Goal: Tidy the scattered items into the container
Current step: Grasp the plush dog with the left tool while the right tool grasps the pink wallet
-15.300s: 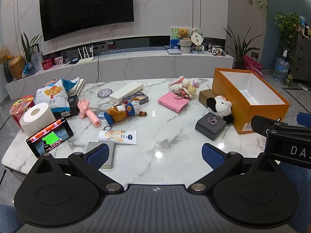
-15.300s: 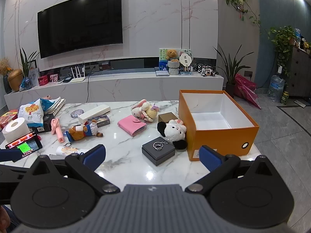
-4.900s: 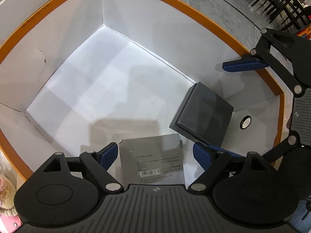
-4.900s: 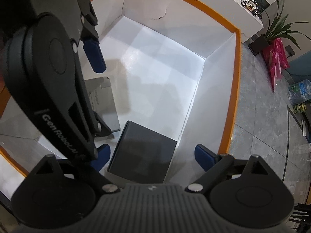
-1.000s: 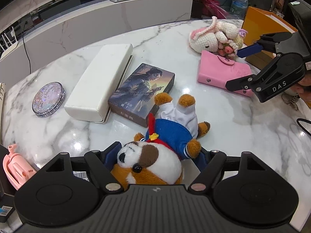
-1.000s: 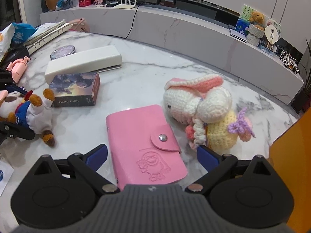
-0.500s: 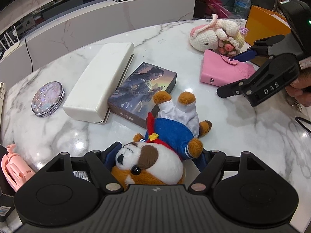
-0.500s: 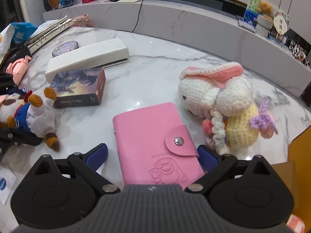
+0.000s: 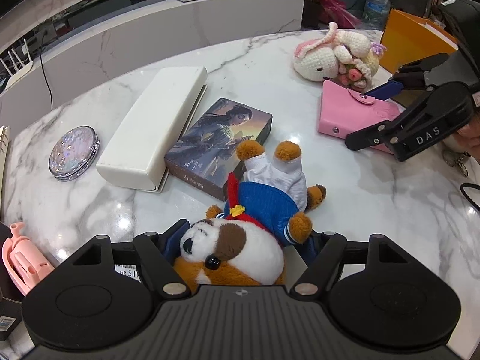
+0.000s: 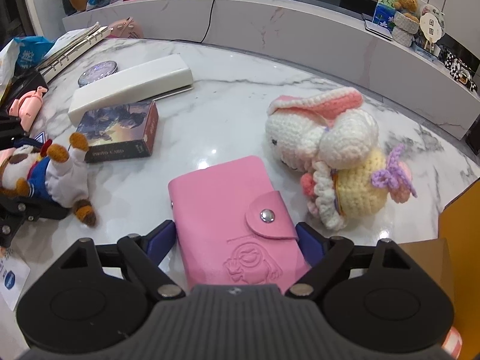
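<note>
My left gripper (image 9: 240, 240) is shut on a plush dog (image 9: 240, 246) in a blue and white sailor suit, its head between the blue pads; the dog also shows in the right wrist view (image 10: 45, 177). My right gripper (image 10: 237, 240) is shut on a pink snap wallet (image 10: 228, 210), its pads against both long edges; the wallet also shows in the left wrist view (image 9: 354, 114). The orange box (image 9: 414, 42) stands at the table's far right.
On the marble table lie a crocheted bunny (image 10: 327, 144), a photo card box (image 10: 120, 132), a long white case (image 10: 132, 87), a round glittery compact (image 9: 73, 153), a pink hand fan (image 9: 21, 258) and a ring binder (image 10: 72, 48).
My right gripper has moved forward over the pink wallet and closed its pads onto the edges. The left gripper stays shut on the plush dog, almost still.
</note>
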`<move>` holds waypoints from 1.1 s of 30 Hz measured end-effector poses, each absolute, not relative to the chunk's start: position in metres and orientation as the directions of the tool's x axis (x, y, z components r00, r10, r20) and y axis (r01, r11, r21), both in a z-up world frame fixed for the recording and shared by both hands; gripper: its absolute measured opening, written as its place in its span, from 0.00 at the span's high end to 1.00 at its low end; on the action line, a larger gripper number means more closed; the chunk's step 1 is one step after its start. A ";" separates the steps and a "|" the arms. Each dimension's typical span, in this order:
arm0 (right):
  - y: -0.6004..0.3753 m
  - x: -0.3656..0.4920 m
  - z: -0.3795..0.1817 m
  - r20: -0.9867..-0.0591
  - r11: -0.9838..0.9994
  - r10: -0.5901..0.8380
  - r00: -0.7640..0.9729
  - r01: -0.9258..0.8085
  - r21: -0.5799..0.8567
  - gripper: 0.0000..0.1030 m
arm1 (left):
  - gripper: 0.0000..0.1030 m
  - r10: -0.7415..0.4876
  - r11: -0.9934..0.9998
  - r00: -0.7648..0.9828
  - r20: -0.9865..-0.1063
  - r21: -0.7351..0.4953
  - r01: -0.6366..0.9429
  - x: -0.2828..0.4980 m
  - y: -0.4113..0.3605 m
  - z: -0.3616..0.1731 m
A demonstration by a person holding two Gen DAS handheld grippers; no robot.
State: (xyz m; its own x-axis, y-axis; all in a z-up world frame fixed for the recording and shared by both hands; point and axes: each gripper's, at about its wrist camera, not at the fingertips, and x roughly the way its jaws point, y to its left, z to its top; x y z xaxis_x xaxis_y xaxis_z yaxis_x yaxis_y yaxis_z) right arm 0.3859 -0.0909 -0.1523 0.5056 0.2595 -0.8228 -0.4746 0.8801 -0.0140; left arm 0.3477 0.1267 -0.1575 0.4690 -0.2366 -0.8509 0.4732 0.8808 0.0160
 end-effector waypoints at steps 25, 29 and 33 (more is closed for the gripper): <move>-0.103 0.366 -0.113 -0.790 0.871 0.299 0.536 -0.491 -0.003 0.17 | 0.29 -0.198 0.906 0.505 -0.840 0.040 0.422 0.345 0.119 -0.121; -0.108 0.363 -0.103 -0.777 0.874 0.304 0.551 -0.486 -0.002 0.17 | 0.29 -0.227 0.909 0.522 -0.822 0.014 0.417 0.341 0.115 -0.109; -0.115 0.361 -0.091 -0.760 0.881 0.312 0.571 -0.474 0.006 0.17 | 0.29 -0.256 0.910 0.544 -0.799 -0.010 0.414 0.336 0.106 -0.096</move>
State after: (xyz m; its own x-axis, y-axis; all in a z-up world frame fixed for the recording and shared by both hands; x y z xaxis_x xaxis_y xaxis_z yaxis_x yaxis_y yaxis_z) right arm 0.3606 -0.1148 -0.0907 0.5707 0.3120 -0.7596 -0.4739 0.8806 0.0056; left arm 0.3362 0.1064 -0.0957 0.5441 -0.2564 -0.7989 0.4140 0.9102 -0.0102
